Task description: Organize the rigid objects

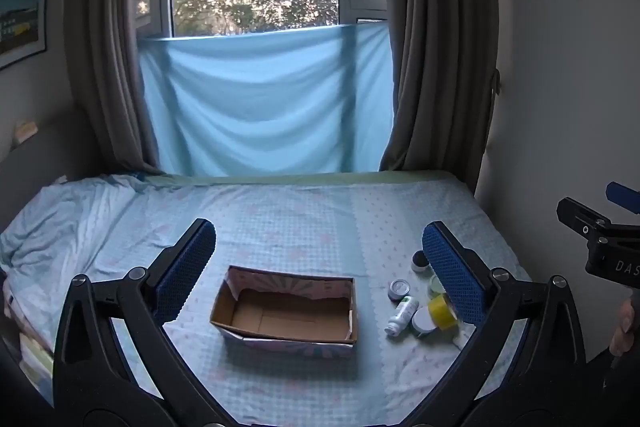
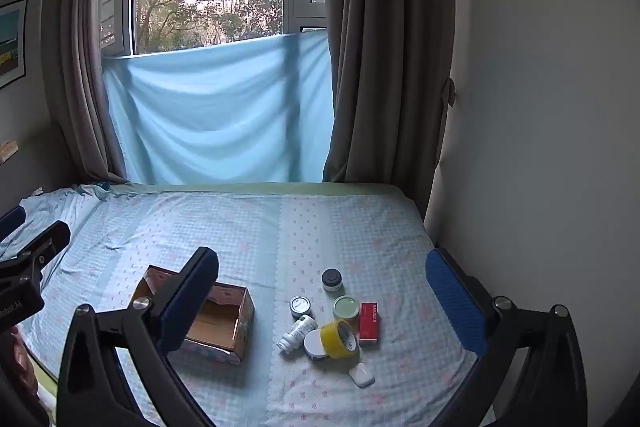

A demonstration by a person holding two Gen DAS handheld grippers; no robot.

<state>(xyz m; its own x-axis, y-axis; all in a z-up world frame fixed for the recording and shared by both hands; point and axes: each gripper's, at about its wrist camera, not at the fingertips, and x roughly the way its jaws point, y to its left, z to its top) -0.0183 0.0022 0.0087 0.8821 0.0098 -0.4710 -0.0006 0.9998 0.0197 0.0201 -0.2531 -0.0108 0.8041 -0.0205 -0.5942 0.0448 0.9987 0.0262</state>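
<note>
An empty cardboard box (image 1: pixel 286 311) (image 2: pixel 224 323) sits open-topped on the bed. To its right lies a cluster of small items: a yellow tape roll (image 2: pixel 339 339) (image 1: pixel 442 311), a white bottle on its side (image 2: pixel 298 333) (image 1: pixel 402 315), a red box (image 2: pixel 368 321), a dark-lidded jar (image 2: pixel 331 279) (image 1: pixel 419 261), a silver-lidded tin (image 2: pixel 300 306) (image 1: pixel 399 289), a green-lidded jar (image 2: pixel 346 307), a white-lidded jar (image 2: pixel 314 343) and a white case (image 2: pixel 361 374). My left gripper (image 1: pixel 316 267) hangs open above the box. My right gripper (image 2: pixel 324 291) hangs open above the cluster. Neither holds anything.
The bed (image 2: pixel 280 227) wears a pale blue patterned sheet, rumpled at the left. A blue cloth (image 2: pixel 216 107) and grey curtains (image 2: pixel 384 47) hang at the far window. A white wall (image 2: pixel 540 107) borders the bed on the right.
</note>
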